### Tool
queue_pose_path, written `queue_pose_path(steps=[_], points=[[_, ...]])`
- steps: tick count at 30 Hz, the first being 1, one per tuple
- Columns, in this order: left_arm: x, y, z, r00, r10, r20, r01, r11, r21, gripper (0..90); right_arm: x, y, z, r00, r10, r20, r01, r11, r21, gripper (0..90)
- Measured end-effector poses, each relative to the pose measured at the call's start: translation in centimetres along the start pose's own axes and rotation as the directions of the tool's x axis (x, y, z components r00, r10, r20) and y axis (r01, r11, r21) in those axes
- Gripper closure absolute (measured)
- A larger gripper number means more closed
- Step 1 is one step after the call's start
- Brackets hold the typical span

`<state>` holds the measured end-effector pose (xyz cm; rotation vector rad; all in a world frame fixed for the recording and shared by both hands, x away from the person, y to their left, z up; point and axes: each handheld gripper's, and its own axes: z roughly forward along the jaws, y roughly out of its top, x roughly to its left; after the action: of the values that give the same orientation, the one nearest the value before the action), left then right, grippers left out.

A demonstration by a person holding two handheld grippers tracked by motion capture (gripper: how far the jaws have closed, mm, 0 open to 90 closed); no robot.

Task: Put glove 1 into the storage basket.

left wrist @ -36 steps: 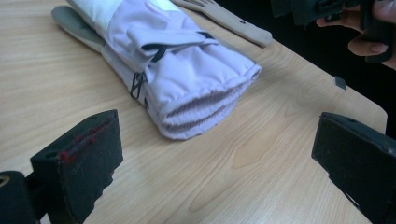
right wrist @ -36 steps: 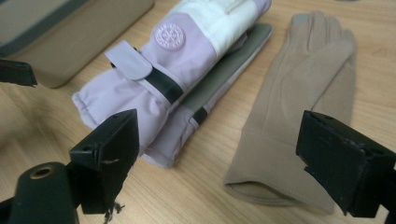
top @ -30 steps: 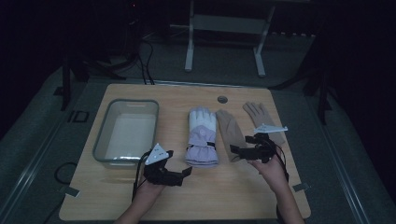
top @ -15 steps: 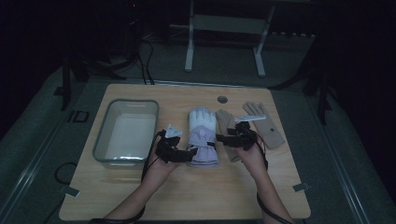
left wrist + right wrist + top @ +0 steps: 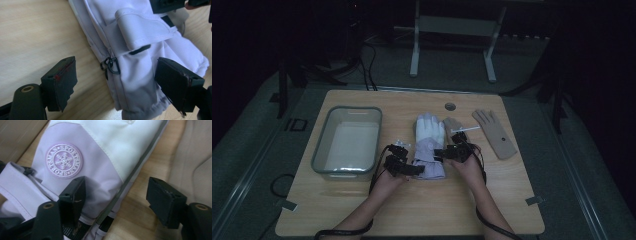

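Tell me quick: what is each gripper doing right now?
Left gripper: open, jaws just reopened slightly, straddling the cuff edge of the lavender ski glove, not gripping.
Right gripper: open, likewise, straddling the glove's other edge.

Room dim. Light wooden table [image 5: 422,210] on grey floor covering [image 5: 257,150]. Pale metal frame stand [image 5: 454,37] behind table; black cables [image 5: 367,55] trail across floor nearby.
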<state>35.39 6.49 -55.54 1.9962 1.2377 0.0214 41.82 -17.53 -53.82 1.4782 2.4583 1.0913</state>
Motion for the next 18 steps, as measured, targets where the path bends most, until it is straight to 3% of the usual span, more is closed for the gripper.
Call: queue_pose_path(steps=[4,7,11,14,18], points=[[0.26,-0.23,0.34,0.9999,-0.007,0.013,0.007,0.9999,0.007,18.3,-0.42,-0.14,0.67,0.9978,0.054,-0.038,-0.052,0.998,0.032,31.1],[0.36,-0.28,0.39,0.9996,0.002,0.028,-0.002,1.0000,0.007,21.3,-0.68,-0.16,0.92,0.9938,0.061,-0.093,-0.057,0.997,0.045,43.9],[0.35,-0.32,0.55,0.9963,0.008,0.085,-0.009,0.9998,0.018,36.5,-0.36,-0.17,0.96,0.9936,0.036,-0.107,-0.031,0.998,0.049,57.3],[0.37,-0.46,0.53,0.9939,-0.006,0.110,0.004,0.9998,0.018,48.1,-0.25,-0.18,0.95,0.9929,0.052,-0.107,-0.046,0.997,0.059,62.5],[-0.26,-0.52,0.16,0.9959,0.017,0.089,-0.018,0.9998,0.000,64.3,0.31,-0.14,0.69,0.9963,0.041,-0.076,-0.037,0.998,0.052,71.2]])
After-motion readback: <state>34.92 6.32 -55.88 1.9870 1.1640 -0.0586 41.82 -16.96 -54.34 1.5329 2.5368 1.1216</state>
